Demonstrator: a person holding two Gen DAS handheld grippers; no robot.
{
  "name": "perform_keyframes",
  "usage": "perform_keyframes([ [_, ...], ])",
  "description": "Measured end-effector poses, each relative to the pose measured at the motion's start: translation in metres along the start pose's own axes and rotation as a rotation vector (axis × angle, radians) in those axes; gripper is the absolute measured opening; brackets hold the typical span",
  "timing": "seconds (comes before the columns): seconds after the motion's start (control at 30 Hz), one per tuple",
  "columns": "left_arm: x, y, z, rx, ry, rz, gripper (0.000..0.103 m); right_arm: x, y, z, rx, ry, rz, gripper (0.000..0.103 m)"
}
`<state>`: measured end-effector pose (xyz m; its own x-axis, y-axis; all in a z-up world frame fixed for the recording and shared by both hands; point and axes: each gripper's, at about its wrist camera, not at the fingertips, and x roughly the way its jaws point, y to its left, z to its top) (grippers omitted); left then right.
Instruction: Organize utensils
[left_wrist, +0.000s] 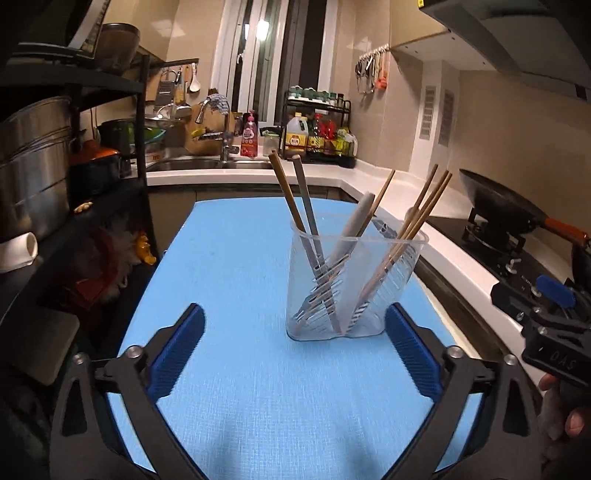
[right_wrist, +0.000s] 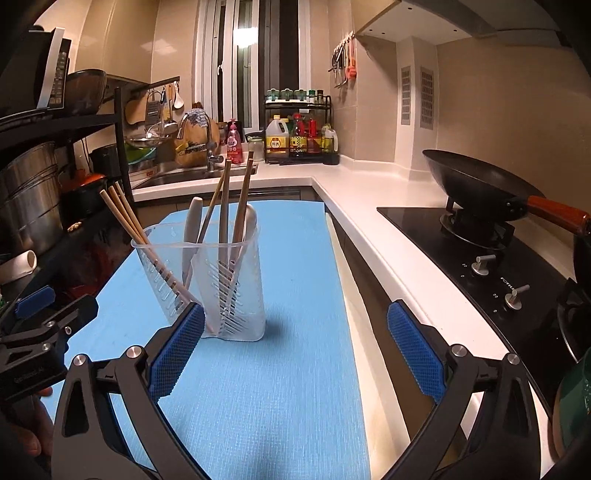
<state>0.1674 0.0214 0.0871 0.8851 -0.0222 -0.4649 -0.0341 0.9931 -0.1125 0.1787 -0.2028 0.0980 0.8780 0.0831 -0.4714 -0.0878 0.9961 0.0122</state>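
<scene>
A clear plastic utensil holder (left_wrist: 347, 288) stands on the blue mat (left_wrist: 236, 280). It holds several wooden chopsticks (left_wrist: 417, 221), a grey-handled utensil (left_wrist: 306, 206) and a white-handled one (left_wrist: 351, 229). My left gripper (left_wrist: 293, 349) is open and empty, just in front of the holder. The right gripper's body (left_wrist: 554, 332) shows at the right edge. In the right wrist view the holder (right_wrist: 207, 280) stands left of centre on the mat (right_wrist: 295, 295). My right gripper (right_wrist: 295, 349) is open and empty, to the holder's right and nearer.
A white counter (right_wrist: 369, 206) runs along the right with a black hob (right_wrist: 480, 258) and a wok (right_wrist: 476, 184). A sink and tap (right_wrist: 207, 155) and a bottle rack (right_wrist: 299, 133) stand at the back. A dark shelf with steel pots (left_wrist: 37, 166) stands at the left.
</scene>
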Motion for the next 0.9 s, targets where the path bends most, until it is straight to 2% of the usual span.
perform_keyframes([
  [0.17, 0.009, -0.004, -0.006, 0.037, 0.030, 0.001, 0.095, 0.004, -0.001, -0.001, 0.009, 0.006, -0.003, 0.098],
  [0.33, 0.015, 0.001, -0.010, 0.029, 0.065, -0.007, 0.095, 0.003, 0.001, -0.002, -0.008, -0.001, -0.009, 0.098],
  [0.9, 0.012, 0.004, -0.009, 0.018, 0.071, -0.032, 0.095, 0.002, 0.004, -0.004, -0.021, -0.012, -0.006, 0.098],
])
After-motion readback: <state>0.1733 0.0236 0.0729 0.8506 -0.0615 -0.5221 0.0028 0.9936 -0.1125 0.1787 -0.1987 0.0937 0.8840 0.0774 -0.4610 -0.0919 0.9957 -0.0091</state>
